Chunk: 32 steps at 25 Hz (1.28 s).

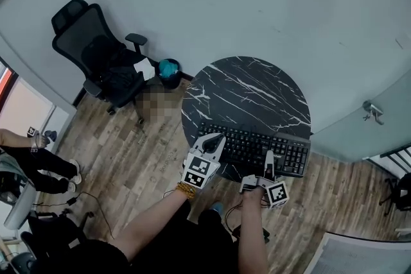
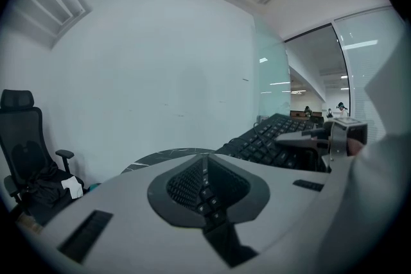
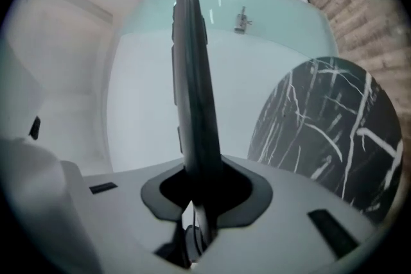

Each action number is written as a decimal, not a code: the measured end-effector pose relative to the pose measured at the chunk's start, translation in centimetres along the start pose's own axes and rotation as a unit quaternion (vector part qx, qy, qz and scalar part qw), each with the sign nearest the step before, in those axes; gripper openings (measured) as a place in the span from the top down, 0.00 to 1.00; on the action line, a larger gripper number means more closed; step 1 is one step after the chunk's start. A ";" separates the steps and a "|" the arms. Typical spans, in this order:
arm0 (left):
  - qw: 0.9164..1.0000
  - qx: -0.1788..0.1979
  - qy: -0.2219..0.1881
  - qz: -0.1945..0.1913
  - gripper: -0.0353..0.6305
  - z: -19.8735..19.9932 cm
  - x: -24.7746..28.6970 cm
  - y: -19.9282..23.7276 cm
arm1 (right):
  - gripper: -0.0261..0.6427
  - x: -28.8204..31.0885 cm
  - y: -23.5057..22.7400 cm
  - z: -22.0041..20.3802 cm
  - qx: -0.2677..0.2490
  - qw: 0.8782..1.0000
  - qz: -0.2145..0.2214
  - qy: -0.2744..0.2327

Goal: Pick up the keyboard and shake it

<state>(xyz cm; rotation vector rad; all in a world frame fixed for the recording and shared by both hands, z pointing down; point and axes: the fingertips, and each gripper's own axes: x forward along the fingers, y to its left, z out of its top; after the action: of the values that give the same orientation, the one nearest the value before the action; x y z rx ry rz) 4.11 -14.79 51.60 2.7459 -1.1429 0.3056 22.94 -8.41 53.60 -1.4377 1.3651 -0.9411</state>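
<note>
A black keyboard (image 1: 255,147) is held over the near edge of the round black marble table (image 1: 244,90). My left gripper (image 1: 216,142) is shut on its left end, and my right gripper (image 1: 268,162) is shut on its front edge right of the middle. In the left gripper view the keys run in between the jaws (image 2: 205,184). From there the keyboard (image 2: 266,138) rises to the right, above the table (image 2: 164,156). The right gripper view shows the keyboard (image 3: 191,86) edge-on, clamped between the jaws (image 3: 196,199), with the table (image 3: 327,131) beside it.
A black office chair (image 1: 96,54) and a small bin with a blue liner (image 1: 169,70) stand left of the table on the wood floor. A glass door with a handle (image 1: 372,110) is at the right. A seated person's legs (image 1: 38,160) show far left.
</note>
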 end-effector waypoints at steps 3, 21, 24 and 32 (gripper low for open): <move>1.000 -0.004 -0.010 0.001 0.90 0.9 0.0 0.5 | 0.84 1.9 4.5 4.2 -0.128 0.992 0.021 -0.002; 0.997 -0.045 -0.045 0.032 0.90 -1.7 -1.2 5.3 | 0.84 5.6 5.2 -6.0 -0.916 0.374 -0.052 0.132; 0.997 -0.052 -0.038 0.042 0.90 -3.7 -2.2 6.5 | 0.84 5.1 1.5 -9.5 -0.917 0.352 -0.042 0.181; 0.997 -0.057 -0.026 0.053 0.90 -4.7 -3.7 8.1 | 0.83 4.6 1.9 -11.9 -0.875 0.433 -0.044 0.213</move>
<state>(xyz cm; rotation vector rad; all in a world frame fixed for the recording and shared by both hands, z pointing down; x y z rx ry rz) -4.82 -16.94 55.77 2.6147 -1.2790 0.1758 11.51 -14.22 55.00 -2.7037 2.9354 0.7944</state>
